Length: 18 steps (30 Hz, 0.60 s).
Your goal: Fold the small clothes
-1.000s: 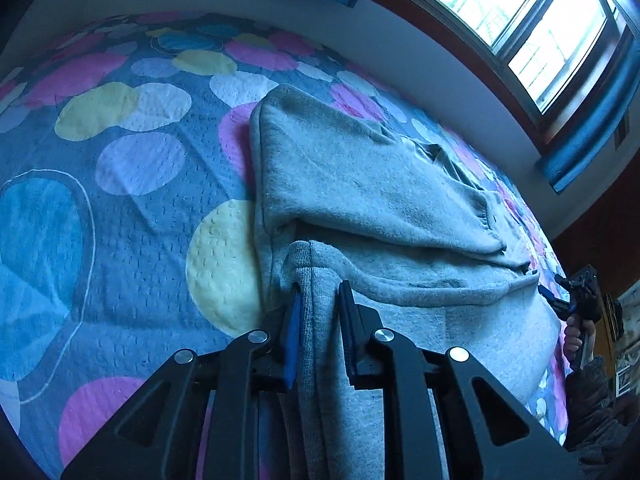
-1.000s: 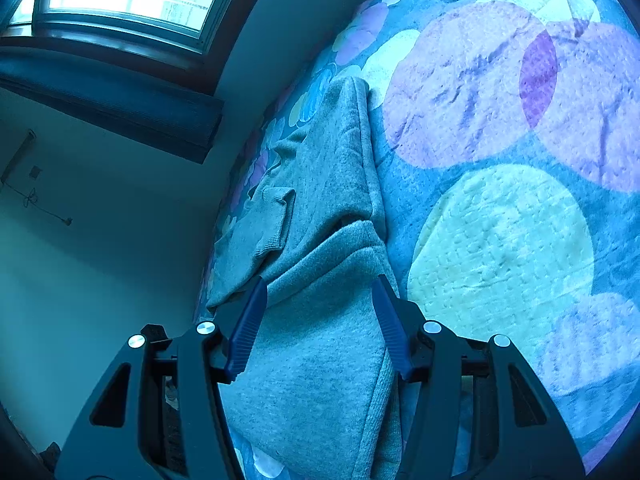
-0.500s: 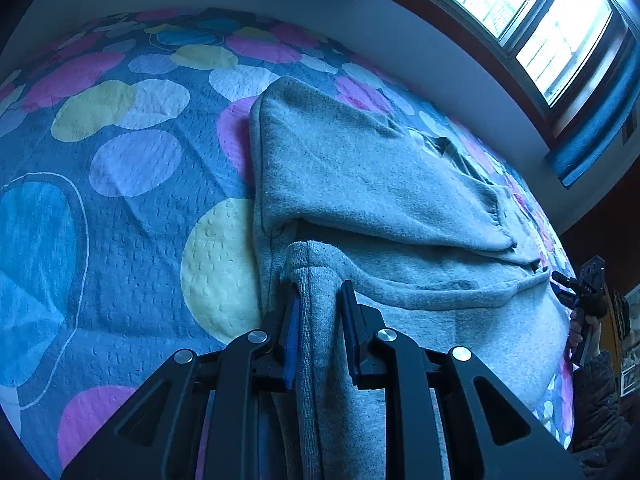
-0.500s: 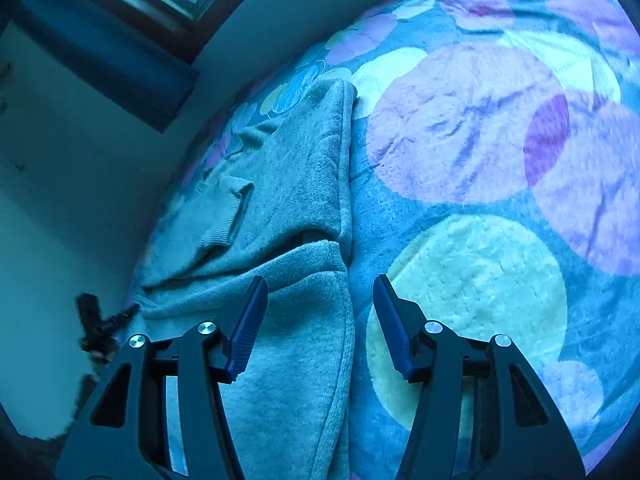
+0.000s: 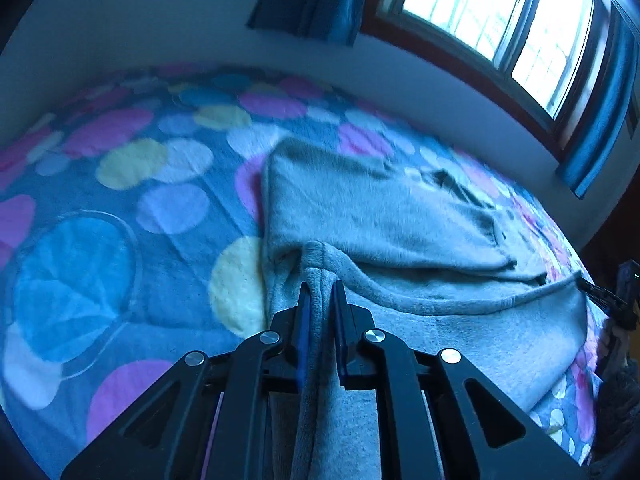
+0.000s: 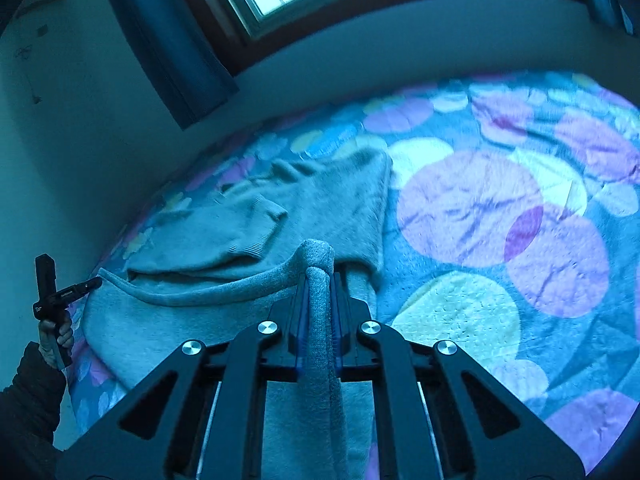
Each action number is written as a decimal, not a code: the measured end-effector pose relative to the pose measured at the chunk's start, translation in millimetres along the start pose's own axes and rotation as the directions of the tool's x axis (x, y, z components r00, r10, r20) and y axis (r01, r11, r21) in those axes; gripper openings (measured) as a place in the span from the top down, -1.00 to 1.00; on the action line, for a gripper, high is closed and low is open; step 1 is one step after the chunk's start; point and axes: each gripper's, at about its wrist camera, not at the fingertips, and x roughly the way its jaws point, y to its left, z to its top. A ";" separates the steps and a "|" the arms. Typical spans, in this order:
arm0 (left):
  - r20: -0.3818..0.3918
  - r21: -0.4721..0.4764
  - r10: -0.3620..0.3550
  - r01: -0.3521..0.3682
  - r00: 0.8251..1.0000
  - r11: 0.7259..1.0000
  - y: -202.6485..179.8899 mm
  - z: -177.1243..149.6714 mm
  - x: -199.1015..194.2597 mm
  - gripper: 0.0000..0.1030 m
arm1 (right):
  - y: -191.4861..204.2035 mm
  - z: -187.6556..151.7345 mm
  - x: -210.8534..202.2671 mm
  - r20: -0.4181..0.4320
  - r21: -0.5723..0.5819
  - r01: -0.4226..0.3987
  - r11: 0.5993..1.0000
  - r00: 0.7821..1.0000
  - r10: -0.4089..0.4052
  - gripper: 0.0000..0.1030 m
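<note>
A grey sweatshirt (image 5: 380,216) lies on the bed, sleeves folded across its body; it also shows in the right wrist view (image 6: 320,200). My left gripper (image 5: 320,292) is shut on one corner of the sweatshirt's near hem, lifted off the bed. My right gripper (image 6: 320,280) is shut on the other hem corner, also raised. The hem edge sags between the two grips. The right gripper shows at the far right of the left wrist view (image 5: 600,298), and the left gripper at the left of the right wrist view (image 6: 76,290).
The bedspread (image 5: 120,200) is blue with large coloured circles. A wall with a window (image 5: 500,20) and blue curtains (image 6: 168,48) runs along the bed's far side. The person's hand (image 6: 56,332) holds the left gripper.
My right gripper has shut on the hem corner and lifted it. Both grippers have risen, raising the near hem off the bed.
</note>
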 end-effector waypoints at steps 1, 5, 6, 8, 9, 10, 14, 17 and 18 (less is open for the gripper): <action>0.023 0.001 0.014 -0.014 1.000 1.000 -2.7 -2.1 -8.8 0.84 | 3.6 -0.2 -7.3 0.016 -0.008 0.000 1.000 1.000 0.000 0.83; 0.092 -0.004 0.062 -0.062 0.994 0.998 -8.6 -7.0 -37.3 0.85 | 20.6 1.1 -32.2 0.076 -0.053 0.028 0.998 0.997 -0.024 0.83; 0.109 -0.012 0.081 -0.080 0.991 0.997 -8.7 -5.5 -44.2 0.85 | 24.3 2.8 -37.4 0.091 -0.062 0.031 0.998 0.996 -0.025 0.83; 0.146 -0.024 0.135 -0.133 0.980 0.991 -7.4 -0.1 -53.4 0.97 | 30.9 11.1 -45.3 0.125 -0.082 0.043 0.996 0.992 -0.032 0.83; 0.172 -0.030 0.164 -0.162 0.971 0.986 -6.3 5.2 -58.3 0.97 | 32.9 15.6 -47.6 0.140 -0.088 0.042 0.995 0.990 -0.030 0.83; 0.199 -0.042 0.180 -0.175 0.963 0.984 -4.0 11.5 -63.0 0.97 | 35.0 22.2 -48.3 0.156 -0.092 0.037 0.995 0.988 -0.023 0.83; 0.148 -0.077 0.079 -0.068 0.986 0.995 8.5 37.2 -47.4 0.97 | 41.6 43.5 -31.3 0.159 -0.107 0.031 0.994 0.987 -0.014 0.83; 0.043 -0.136 -0.006 0.011 0.999 0.991 23.2 31.6 -18.2 0.85 | 42.1 42.2 -13.2 0.132 -0.103 0.035 0.994 0.991 -0.021 0.83; -0.007 -0.182 -0.059 0.057 0.998 0.982 32.5 25.8 -5.4 0.76 | 41.3 38.2 -10.1 0.126 -0.099 0.031 0.995 0.992 -0.018 0.83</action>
